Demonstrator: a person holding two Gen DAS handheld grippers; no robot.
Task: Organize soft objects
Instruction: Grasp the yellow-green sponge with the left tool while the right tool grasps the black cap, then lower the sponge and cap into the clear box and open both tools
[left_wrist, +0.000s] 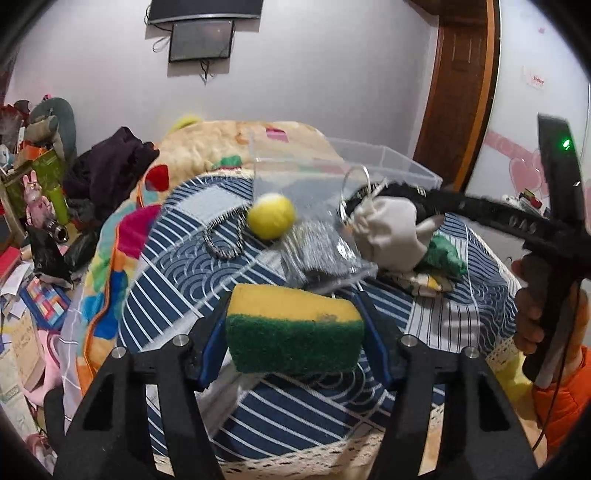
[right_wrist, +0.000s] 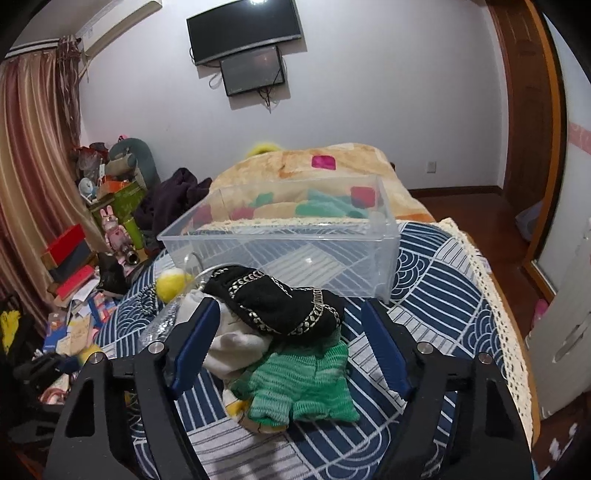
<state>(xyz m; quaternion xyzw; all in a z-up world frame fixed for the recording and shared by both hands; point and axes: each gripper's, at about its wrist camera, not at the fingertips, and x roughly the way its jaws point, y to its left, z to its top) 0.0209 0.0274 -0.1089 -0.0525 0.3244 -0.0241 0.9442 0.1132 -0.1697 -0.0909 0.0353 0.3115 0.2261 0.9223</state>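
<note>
Left tongs (left_wrist: 295, 332) gripping sponge (left_wrist: 293, 328); right tongs (right_wrist: 288, 347) gaping wide over black knit piece (right_wrist: 273, 306). Risking sponge squirming loose before reaching clear bin (right_wrist: 388, 236).

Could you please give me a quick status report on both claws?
Left claw shut on sponge. Right claw open over black cloth. Clear bin beyond, path unobstructed.

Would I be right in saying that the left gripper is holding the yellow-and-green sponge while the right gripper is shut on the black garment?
Not quite. The left gripper does hold the sponge, but the right wrist view shows the right gripper open, its jaws apart around the black garment, not shut on it.
</note>
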